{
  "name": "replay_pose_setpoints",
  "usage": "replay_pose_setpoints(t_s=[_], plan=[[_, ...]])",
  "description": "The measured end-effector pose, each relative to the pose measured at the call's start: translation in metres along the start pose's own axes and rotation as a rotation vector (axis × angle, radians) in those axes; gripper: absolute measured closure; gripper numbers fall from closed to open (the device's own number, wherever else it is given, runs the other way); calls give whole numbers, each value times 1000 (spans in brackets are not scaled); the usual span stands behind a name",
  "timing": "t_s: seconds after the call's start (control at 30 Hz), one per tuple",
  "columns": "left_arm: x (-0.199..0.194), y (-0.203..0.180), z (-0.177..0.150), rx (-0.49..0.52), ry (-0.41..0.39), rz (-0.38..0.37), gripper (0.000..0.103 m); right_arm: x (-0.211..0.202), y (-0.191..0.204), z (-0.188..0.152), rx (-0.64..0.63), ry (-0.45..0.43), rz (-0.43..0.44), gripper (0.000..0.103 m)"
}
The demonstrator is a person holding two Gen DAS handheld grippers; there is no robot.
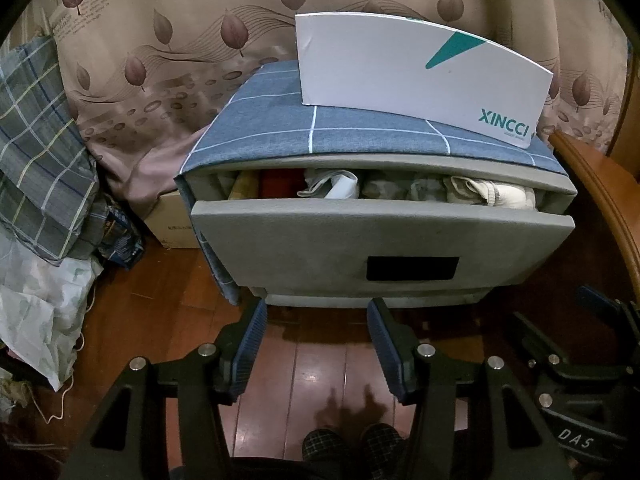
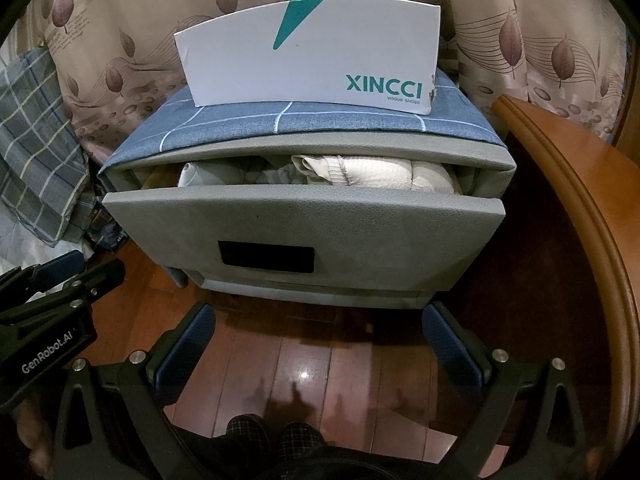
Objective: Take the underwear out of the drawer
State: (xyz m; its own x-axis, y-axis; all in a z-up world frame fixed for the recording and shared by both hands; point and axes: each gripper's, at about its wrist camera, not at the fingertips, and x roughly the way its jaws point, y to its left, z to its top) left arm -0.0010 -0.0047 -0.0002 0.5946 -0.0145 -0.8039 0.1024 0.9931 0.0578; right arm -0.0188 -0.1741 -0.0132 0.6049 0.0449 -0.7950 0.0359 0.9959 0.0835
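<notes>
A grey plastic drawer (image 1: pixel 380 240) (image 2: pixel 304 224) of a small cabinet stands pulled out a little, with a dark handle slot (image 1: pixel 412 268) (image 2: pixel 266 256) in its front. Folded white and pale garments (image 1: pixel 488 192) (image 2: pixel 372 172) fill the gap at its top, and a red piece (image 1: pixel 280 182) lies to the left. My left gripper (image 1: pixel 316 316) hangs open over the wooden floor just before the drawer front, with nothing between its fingers. My right gripper (image 2: pixel 318 320) is open too, wider, and also holds nothing. Each gripper shows at the edge of the other's view.
A white XINCCI shoe box (image 1: pixel 416 80) (image 2: pixel 312 56) stands on the blue checked cloth (image 1: pixel 256 120) covering the cabinet. A curtain hangs behind. Plaid bedding (image 1: pixel 40 152) and bags pile up at left. A curved wooden furniture edge (image 2: pixel 580 208) is at right. The person's slippered feet (image 2: pixel 276 436) are below.
</notes>
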Motion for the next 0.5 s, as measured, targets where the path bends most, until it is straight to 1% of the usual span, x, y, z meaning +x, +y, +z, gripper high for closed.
replay_pose_setpoints(t_s=[0.23, 0.27, 0.5], plan=[[0, 0, 0, -1, -2, -3, 49, -2, 3, 1, 0, -2, 0, 0], [0, 0, 0, -2, -4, -6, 49, 1, -3, 3, 0, -4, 1, 0], [-10, 7, 6, -38, -52, -29, 49, -12, -5, 4, 30, -49, 35, 0]])
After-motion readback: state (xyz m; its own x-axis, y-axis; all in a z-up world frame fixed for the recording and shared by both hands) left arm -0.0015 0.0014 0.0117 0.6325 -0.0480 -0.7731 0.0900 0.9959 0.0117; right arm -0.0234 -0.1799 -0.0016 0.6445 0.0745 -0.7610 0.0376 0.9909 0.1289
